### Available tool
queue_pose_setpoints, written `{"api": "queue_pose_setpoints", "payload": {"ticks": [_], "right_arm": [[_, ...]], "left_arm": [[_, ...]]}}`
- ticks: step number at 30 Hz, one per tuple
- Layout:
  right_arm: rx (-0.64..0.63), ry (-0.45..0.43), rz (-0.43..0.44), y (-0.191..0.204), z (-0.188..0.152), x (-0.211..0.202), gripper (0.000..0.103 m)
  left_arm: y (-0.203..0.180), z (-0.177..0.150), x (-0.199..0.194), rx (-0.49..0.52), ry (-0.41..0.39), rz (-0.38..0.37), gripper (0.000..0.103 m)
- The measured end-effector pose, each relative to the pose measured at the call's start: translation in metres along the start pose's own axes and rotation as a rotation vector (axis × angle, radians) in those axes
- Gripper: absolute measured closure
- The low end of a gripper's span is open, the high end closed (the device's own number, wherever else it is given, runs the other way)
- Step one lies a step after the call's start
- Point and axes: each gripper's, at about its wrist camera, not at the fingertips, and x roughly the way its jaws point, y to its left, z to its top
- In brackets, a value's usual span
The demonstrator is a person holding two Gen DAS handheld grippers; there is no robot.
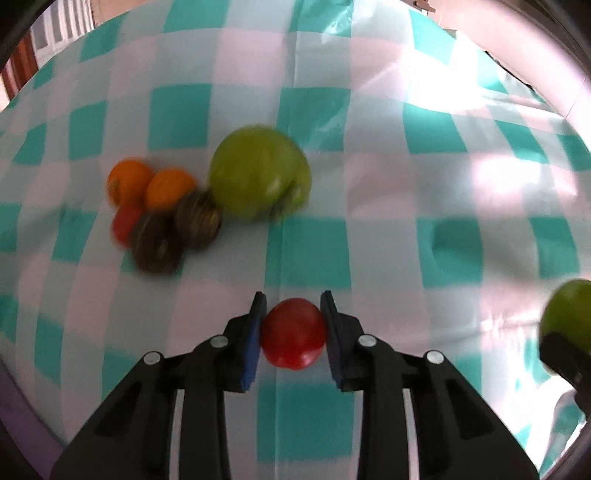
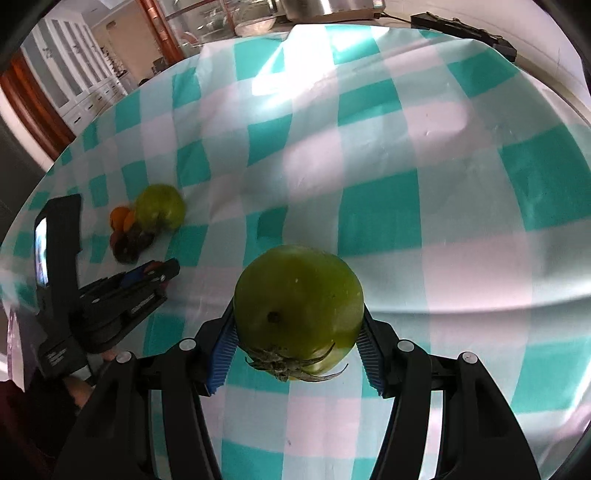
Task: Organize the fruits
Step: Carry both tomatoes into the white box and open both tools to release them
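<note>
My left gripper (image 1: 293,325) is shut on a small red tomato (image 1: 293,334) above the checked cloth. Ahead of it lies a cluster: a big green tomato (image 1: 260,177), two orange fruits (image 1: 129,181), another small red tomato (image 1: 123,225) and two dark brown-green fruits (image 1: 159,242). My right gripper (image 2: 299,325) is shut on a second big green tomato (image 2: 299,308), stem towards the camera. That tomato also shows at the right edge of the left wrist view (image 1: 570,314). The left gripper (image 2: 147,275) and the cluster's green tomato (image 2: 160,206) show at the left of the right wrist view.
A teal-and-white checked tablecloth (image 2: 380,218) covers the table. Beyond its far edge stand glassware and a metal pot (image 2: 325,7), and a black power strip (image 2: 461,29) lies at the far right. White cabinets (image 2: 74,74) stand at the left.
</note>
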Motion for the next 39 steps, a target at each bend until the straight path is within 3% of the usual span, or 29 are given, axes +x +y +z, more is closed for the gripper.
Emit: {"api": "queue_pose_setpoints", "payload": {"ticks": [9, 13, 22, 29, 36, 39], "right_arm": [[-0.163, 0.131, 0.061, 0.027, -0.063, 0.001, 0.046], [-0.224, 0.157, 0.094, 0.037, -0.081, -0.01, 0.046], [-0.275, 0.119, 0.149, 0.061, -0.085, -0.04, 0.046], [-0.273, 0.046, 0.148, 0.084, -0.067, -0.065, 0.046], [-0.222, -0.044, 0.157, 0.127, -0.051, -0.095, 0.046], [-0.269, -0.059, 0.176, 0.165, -0.053, -0.105, 0.046]], "left_arm": [[0.004, -0.072, -0.057, -0.009, 0.045, 0.032, 0.072], [0.001, -0.094, -0.087, -0.001, 0.027, 0.047, 0.072], [0.016, -0.117, -0.163, -0.007, -0.061, 0.082, 0.072], [0.043, -0.11, -0.208, 0.0, -0.155, 0.074, 0.072], [0.1, -0.112, -0.265, -0.003, -0.258, 0.073, 0.072], [0.134, -0.123, -0.286, -0.047, -0.275, 0.091, 0.072]]}}
